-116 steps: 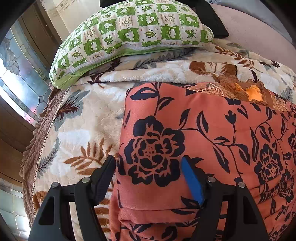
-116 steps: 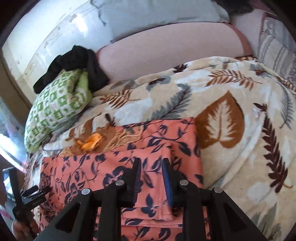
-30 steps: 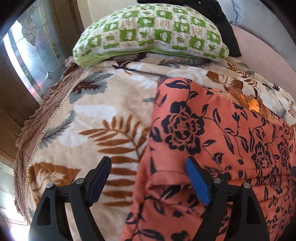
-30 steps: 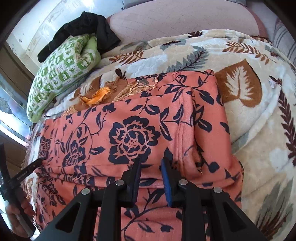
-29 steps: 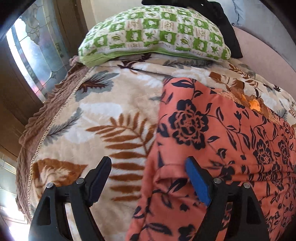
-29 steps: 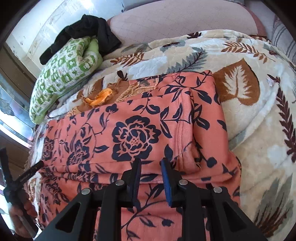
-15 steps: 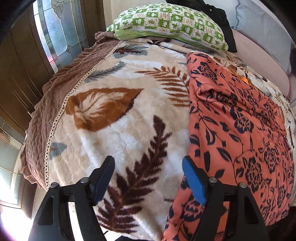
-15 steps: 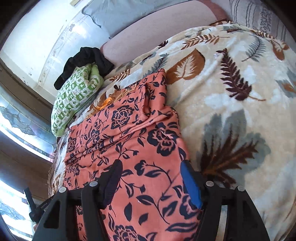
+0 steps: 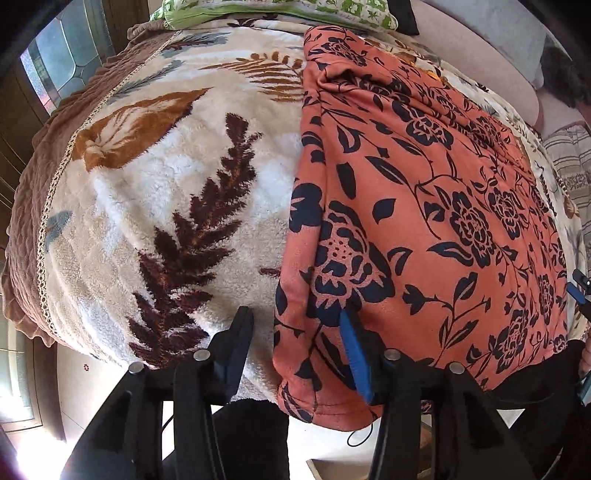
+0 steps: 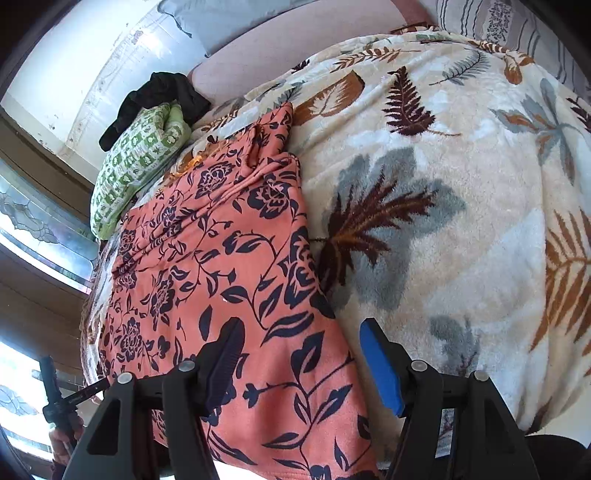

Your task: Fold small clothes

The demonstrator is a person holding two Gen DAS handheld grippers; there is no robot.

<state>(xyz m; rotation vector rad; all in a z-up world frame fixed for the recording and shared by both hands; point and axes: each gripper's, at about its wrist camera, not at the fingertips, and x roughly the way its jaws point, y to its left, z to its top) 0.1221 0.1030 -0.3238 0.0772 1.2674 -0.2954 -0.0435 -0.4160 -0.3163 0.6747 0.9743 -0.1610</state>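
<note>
An orange garment with a dark floral print (image 9: 424, 206) lies spread flat on a leaf-patterned blanket (image 9: 166, 184), running from the pillow end to the near bed edge, where its hem hangs over. My left gripper (image 9: 295, 332) is open and empty, straddling the garment's near left corner. My right gripper (image 10: 299, 354) is open and empty, straddling the garment's (image 10: 221, 266) near right edge. An orange-brown item (image 10: 188, 162) peeks out at the garment's far end.
A green checkered pillow (image 10: 136, 158) with a black cloth (image 10: 159, 96) on it lies at the head of the bed. A pink mattress edge (image 10: 295, 40) and striped pillow (image 10: 509, 22) sit beyond. Stained-glass windows (image 9: 62, 62) stand left of the bed.
Both grippers have pulled back from the garment's far end to its near edge. The right gripper, shut a second ago, has opened wide. The garment now lies stretched out long.
</note>
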